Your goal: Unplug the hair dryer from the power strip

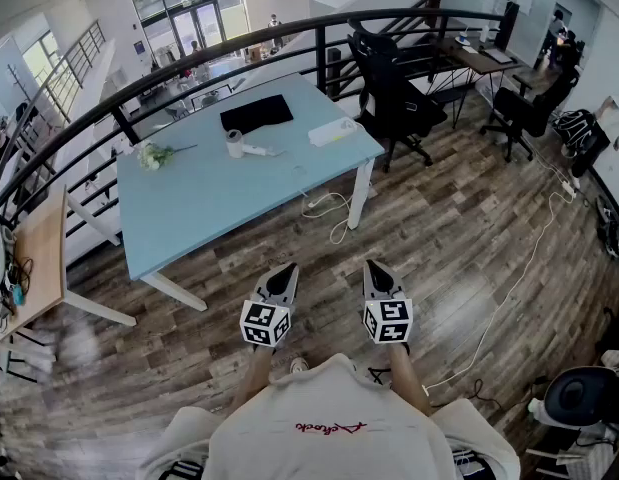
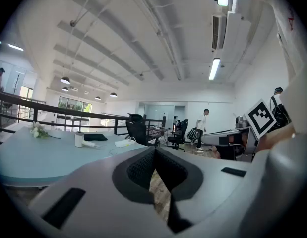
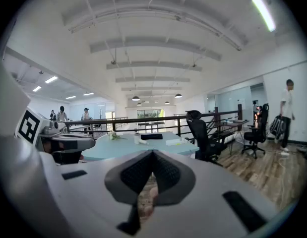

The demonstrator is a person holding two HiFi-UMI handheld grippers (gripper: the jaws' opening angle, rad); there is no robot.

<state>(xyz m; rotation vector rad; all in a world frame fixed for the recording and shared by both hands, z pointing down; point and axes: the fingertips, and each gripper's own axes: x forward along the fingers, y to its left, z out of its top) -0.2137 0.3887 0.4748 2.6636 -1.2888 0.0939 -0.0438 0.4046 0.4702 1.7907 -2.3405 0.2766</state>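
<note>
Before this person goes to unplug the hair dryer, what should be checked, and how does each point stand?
1. Grippers empty: ok, nothing sits between the jaws of the left gripper or the right gripper.
2. Jaws open to grab: not ok, both are shut.
3. Reach to the table: not ok, it stands some way ahead.
4. Sight of the hair dryer: ok, it lies on the table beside the black cloth.
5. Plug seated in the power strip: cannot tell, too small to make out.

The floor (image 1: 459, 238) is laid in faintly glossy wood; the table (image 1: 219, 198) is topped smooth and matt; the railing (image 1: 320, 53) is made of dark metal.
</note>
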